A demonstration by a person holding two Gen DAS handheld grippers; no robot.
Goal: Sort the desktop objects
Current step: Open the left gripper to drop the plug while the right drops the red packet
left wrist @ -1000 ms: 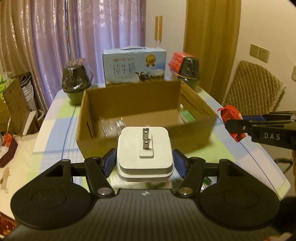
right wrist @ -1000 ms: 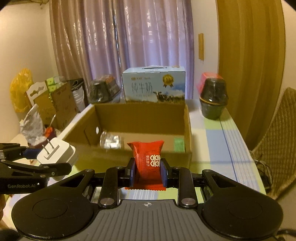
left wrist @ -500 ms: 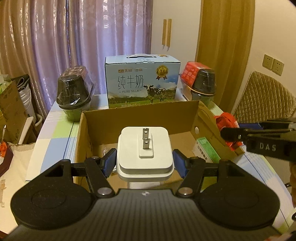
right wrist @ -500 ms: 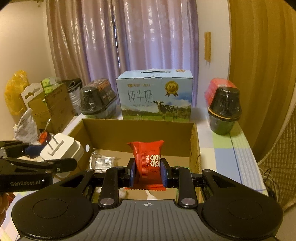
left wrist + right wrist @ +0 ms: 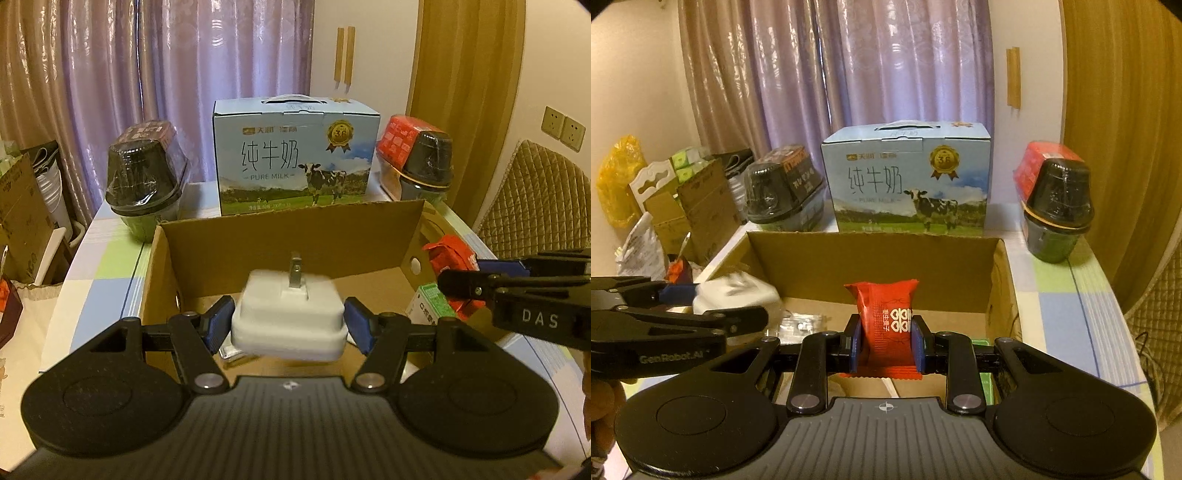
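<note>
The left gripper has opened wide, and the blurry plug looks to be dropping into the box. The right gripper holds the red packet tight over the box, at 3 o'clock from the plug. Next it likely has to let go too.

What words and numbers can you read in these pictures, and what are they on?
"纯牛奶" and "PURE MILK": on the blue milk carton.
"36": on its gold medal; the brand above is too blurred.
"DAS": on the right gripper.
"GenRobot.AI": on the left gripper.
The red snack packet has print too small to read.
</note>
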